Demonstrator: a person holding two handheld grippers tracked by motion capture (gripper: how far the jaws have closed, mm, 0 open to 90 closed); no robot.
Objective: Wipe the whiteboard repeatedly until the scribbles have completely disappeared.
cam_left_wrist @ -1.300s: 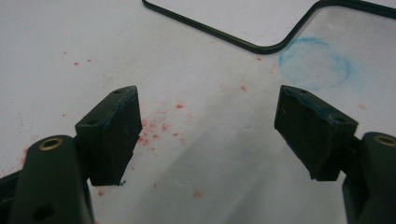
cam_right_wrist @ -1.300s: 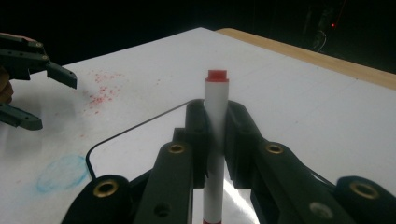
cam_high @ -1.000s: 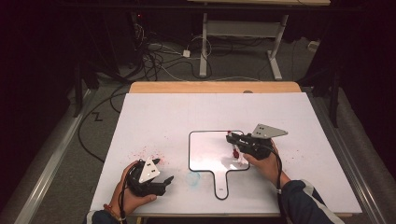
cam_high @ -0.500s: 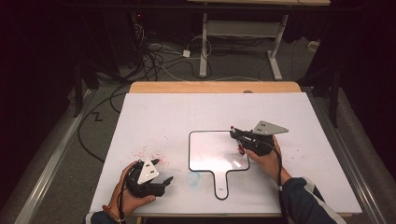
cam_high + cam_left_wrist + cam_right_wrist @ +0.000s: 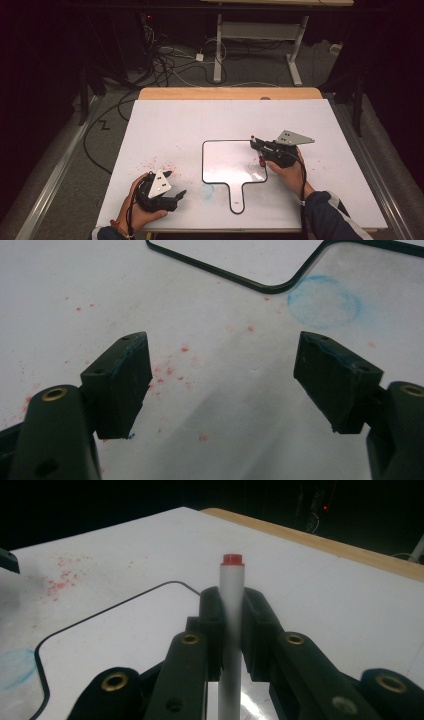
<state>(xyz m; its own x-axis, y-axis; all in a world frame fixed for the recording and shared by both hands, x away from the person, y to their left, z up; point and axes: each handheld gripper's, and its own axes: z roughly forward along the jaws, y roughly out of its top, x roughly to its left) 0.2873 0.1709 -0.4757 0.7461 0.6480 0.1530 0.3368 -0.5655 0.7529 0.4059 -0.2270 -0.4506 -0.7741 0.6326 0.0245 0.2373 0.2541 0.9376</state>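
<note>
A flat white paddle-shaped board with a thin black rim and a short handle (image 5: 234, 165) lies on the white table top (image 5: 200, 120), its handle pointing toward the person's edge. The right gripper (image 5: 258, 152) sits over the board's right edge, held in the person's right hand (image 5: 290, 172), and its jaws are clenched on a slim white marker with a red end (image 5: 231, 625). In the right gripper view the marker stands upright between the two black pads, its red end rising above them and its barrel running down out of the picture, with the board's black rim curving off to the left below it.

The left gripper (image 5: 175, 196) rests on the table well to the left of the board's handle, in the person's left hand (image 5: 142, 200). Its jaws are spread wide with nothing between them; in the left gripper view they frame bare table speckled with red marks (image 5: 170, 371). A faint blue scribbled circle (image 5: 324, 306) lies just beside the board where the handle begins, on its left side
</note>
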